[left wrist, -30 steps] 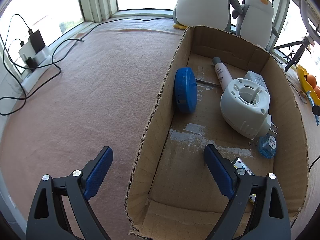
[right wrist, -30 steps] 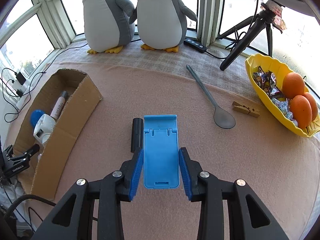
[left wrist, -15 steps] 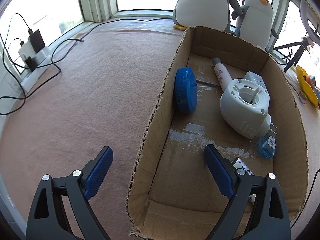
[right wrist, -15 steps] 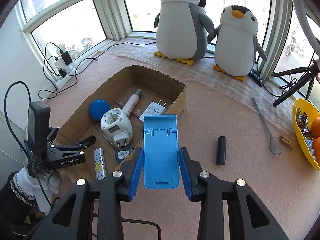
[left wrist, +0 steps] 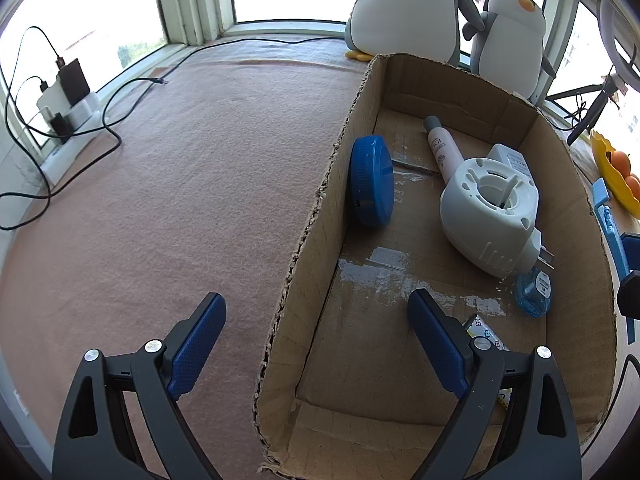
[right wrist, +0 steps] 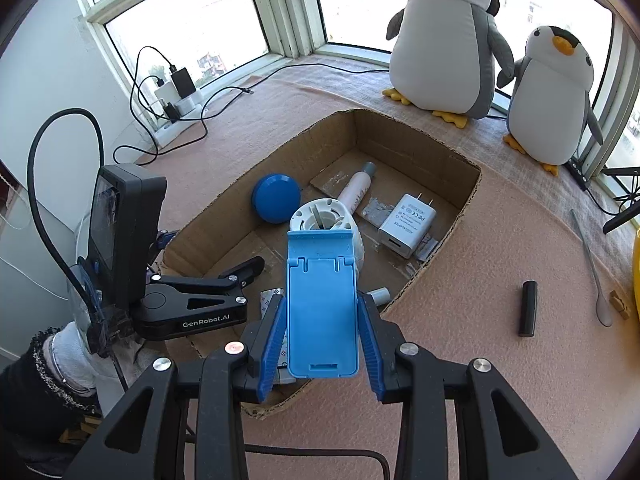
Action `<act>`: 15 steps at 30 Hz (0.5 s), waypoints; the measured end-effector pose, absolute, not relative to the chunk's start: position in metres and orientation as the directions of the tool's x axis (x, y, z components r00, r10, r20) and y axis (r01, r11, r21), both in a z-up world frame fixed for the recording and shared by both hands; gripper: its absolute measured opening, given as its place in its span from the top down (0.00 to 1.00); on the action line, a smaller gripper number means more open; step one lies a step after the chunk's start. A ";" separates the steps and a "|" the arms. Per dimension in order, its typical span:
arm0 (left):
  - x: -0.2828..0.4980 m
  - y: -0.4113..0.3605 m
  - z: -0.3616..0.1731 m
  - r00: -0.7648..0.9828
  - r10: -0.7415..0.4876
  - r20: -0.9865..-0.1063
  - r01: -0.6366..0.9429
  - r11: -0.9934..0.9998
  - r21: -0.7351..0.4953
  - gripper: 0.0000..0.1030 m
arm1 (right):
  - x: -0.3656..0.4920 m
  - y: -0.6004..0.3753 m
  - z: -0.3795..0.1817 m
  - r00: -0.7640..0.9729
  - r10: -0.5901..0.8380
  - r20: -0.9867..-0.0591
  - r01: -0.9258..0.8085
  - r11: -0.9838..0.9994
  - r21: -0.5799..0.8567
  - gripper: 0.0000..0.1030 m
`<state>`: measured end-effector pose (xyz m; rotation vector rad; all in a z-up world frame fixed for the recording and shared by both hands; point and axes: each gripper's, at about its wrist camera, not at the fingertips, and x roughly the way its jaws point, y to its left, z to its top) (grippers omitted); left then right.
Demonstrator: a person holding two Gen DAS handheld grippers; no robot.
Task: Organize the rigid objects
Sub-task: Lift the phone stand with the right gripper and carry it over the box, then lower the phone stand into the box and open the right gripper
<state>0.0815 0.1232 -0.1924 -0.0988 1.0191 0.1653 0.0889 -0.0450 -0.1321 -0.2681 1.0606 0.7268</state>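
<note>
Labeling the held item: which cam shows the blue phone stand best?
Right wrist view: the blue phone stand sits front and centre, its whole face visible, clamped in the right tool above the cardboard box. Left wrist view catches only a thin blue sliver of it at the right edge, beyond the box wall.

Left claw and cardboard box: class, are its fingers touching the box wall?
Apart. In the left wrist view the left claw is open and straddles the cardboard box wall, with clear gaps on both sides.

Light blue phone stand [right wrist: 322, 308]; brown cardboard box [left wrist: 576, 216]; dark blue round lid [left wrist: 372, 181]; white-grey plush penguins [right wrist: 444, 40].
</note>
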 end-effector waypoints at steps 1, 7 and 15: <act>0.082 0.123 -0.192 0.513 0.091 -0.853 -0.183 0.983 -0.005 0.09 | 0.089 -0.044 -0.134 0.282 0.412 -0.866 -0.658 0.740 0.138 0.68; 0.082 0.123 -0.192 0.514 0.090 -0.853 -0.183 0.983 -0.007 0.09 | 0.090 -0.040 -0.141 0.263 0.415 -0.871 -0.653 0.741 0.156 0.68; 0.082 0.124 -0.192 0.514 0.090 -0.853 -0.183 0.983 -0.007 0.09 | 0.088 -0.035 -0.149 0.239 0.409 -0.880 -0.662 0.732 0.161 0.68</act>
